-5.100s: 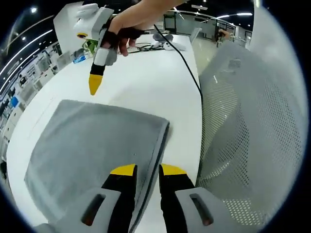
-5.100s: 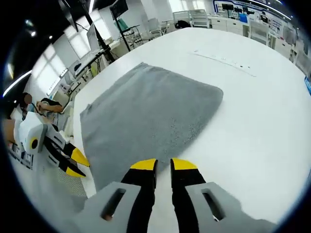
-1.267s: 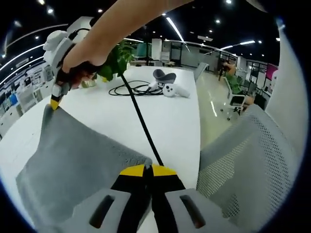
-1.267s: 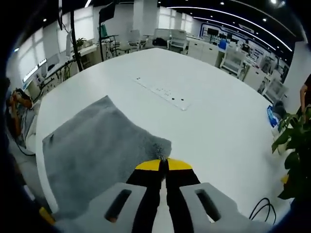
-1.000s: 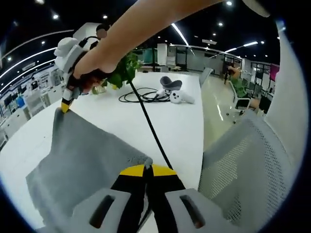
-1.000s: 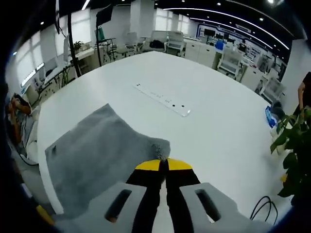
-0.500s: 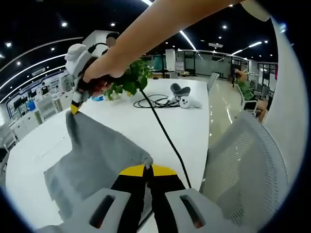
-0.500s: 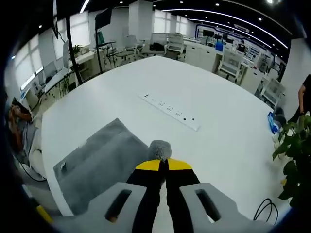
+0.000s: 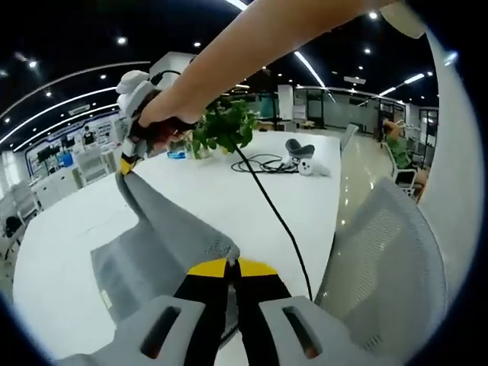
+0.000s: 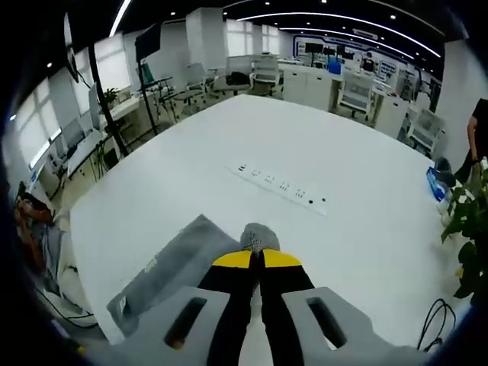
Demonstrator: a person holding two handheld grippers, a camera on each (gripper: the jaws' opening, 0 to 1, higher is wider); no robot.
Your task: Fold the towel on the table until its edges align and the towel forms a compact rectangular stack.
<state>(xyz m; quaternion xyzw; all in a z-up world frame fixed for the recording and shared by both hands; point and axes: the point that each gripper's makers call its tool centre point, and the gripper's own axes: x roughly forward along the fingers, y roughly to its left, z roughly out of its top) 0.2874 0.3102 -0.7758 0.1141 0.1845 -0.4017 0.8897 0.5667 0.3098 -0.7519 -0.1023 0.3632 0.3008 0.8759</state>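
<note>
The grey towel (image 9: pixel 164 236) hangs lifted above the white table (image 9: pixel 69 221), stretched between both grippers. My left gripper (image 9: pixel 231 264) is shut on its near corner, which bunches at the yellow tips. In the left gripper view the right gripper (image 9: pixel 126 164), held by a hand, pinches the far corner up high. In the right gripper view my right gripper (image 10: pixel 256 256) is shut on a corner of the towel (image 10: pixel 179 263), whose lower part droops onto the table (image 10: pixel 229 137) below.
A potted plant (image 9: pixel 225 126), a black cable (image 9: pixel 267 206), and a white controller (image 9: pixel 309 166) sit on the far table end. A mesh chair (image 9: pixel 381 259) stands to the right. A power strip (image 10: pixel 282 187) is set into the tabletop, and a plant (image 10: pixel 469 229) is at the right edge.
Both grippers have closed on towel corners since the oldest frames and raised them; the towel has lifted higher off the table and hangs more steeply now.
</note>
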